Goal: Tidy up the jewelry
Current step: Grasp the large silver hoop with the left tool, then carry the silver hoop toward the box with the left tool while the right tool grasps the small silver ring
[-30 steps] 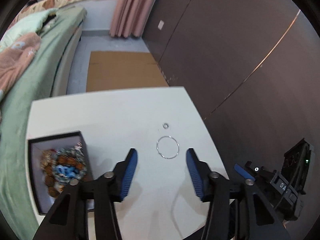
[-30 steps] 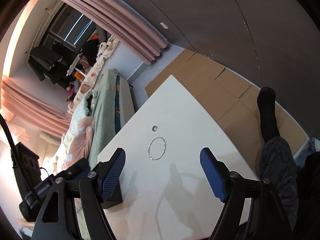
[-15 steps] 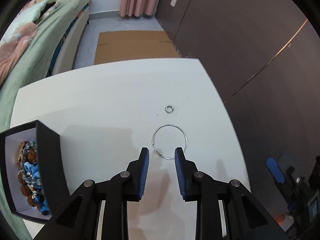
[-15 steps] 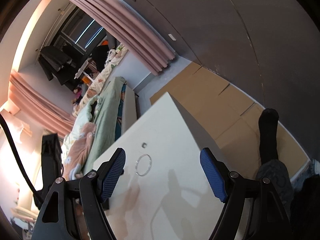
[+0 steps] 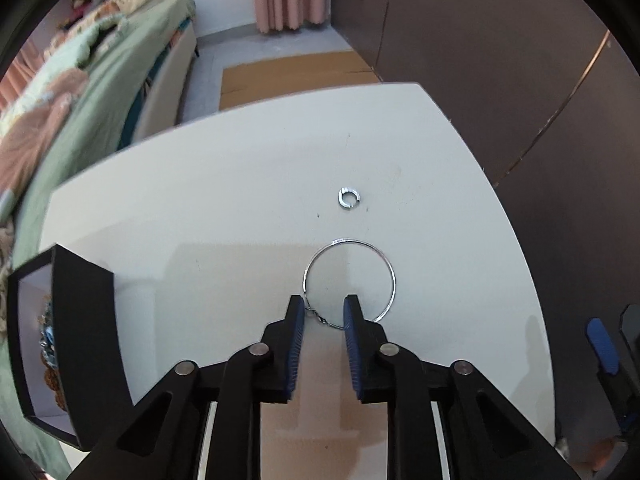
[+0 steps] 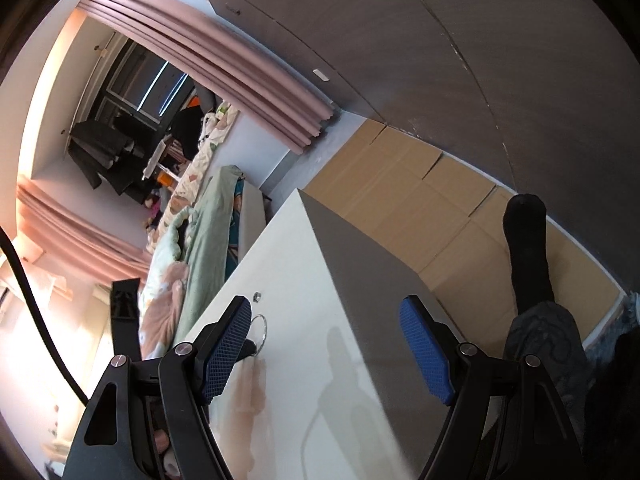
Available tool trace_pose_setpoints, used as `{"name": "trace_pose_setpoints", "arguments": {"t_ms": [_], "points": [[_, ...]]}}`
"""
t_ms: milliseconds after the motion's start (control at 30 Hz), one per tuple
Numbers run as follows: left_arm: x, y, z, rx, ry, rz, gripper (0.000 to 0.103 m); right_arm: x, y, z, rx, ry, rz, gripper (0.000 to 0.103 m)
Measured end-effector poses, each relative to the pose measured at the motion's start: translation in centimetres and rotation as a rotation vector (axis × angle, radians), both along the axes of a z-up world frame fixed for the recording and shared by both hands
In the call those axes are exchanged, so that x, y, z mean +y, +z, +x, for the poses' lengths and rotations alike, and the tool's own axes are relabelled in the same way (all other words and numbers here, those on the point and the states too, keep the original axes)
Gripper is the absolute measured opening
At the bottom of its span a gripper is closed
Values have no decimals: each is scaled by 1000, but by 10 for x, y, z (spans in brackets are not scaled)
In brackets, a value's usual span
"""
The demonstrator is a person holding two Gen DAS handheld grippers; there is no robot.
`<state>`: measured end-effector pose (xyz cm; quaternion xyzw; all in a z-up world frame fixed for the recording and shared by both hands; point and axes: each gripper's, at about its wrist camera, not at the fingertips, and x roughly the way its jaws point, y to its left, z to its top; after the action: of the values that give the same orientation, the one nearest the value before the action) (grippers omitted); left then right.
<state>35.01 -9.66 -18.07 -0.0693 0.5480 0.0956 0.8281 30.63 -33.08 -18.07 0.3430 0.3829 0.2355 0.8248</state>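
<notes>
A thin silver hoop bracelet (image 5: 390, 276) lies flat on the white table (image 5: 240, 200), with a small silver ring (image 5: 349, 199) just beyond it. My left gripper (image 5: 324, 304) points steeply down at the hoop's near edge. Its jaws are closing, the clasp section lies between the blue pads, and the pads do not press on it. A black jewelry box (image 5: 84, 332) with beaded pieces inside stands at the left. My right gripper (image 6: 324, 312) hovers open and empty over the table's right edge; past its left finger the bracelet (image 6: 264, 330) and ring (image 6: 257, 296) show.
A bed with green bedding (image 5: 100, 80) runs along the table's left side. Flattened cardboard (image 5: 296, 72) covers the floor beyond the table, and a dark wardrobe wall (image 5: 520, 60) stands to the right. A person's leg in a black sock (image 6: 528, 248) rests beside the table's right edge.
My left gripper has sunk toward the table, tilted further down and narrowed its jaws around the bracelet's clasp end. The right gripper drifted a little and stayed wide open.
</notes>
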Motion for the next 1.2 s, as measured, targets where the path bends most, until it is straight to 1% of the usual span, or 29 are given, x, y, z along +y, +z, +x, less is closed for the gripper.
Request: {"name": "trace_pose_setpoints", "arguments": {"t_ms": [33,100,167,367,633,900,1033,1100,1133,1167,1200], "points": [[-1,0,-1,-2,-1,6,16,-1,-1,0,4,-1,1,77],[-1,0,-1,0,3,12,5,0,-2,0,10,0,0,77],[0,0,-1,1,7,12,2,0,-2,-1,11,2,-4,77],[11,6,-4,-18,-6,-12,2,6,2,-6,0,9,-23,77],[40,31,-13,-84,-11,-60,2,35,10,-3,-12,54,-76,77],[67,53,-33,-169,-22,-122,2,74,15,6,-17,112,-192,77],[90,60,-50,-239,-13,-174,2,96,18,11,-12,157,-247,77],[104,58,-56,-247,8,-215,2,109,20,13,-18,187,-296,75],[114,58,-60,-248,24,-242,2,117,21,14,-19,200,-332,72],[121,60,-62,-251,36,-260,2,123,23,16,-21,211,-368,69],[127,64,-64,-260,44,-270,2,129,25,18,-25,218,-393,69]]}}
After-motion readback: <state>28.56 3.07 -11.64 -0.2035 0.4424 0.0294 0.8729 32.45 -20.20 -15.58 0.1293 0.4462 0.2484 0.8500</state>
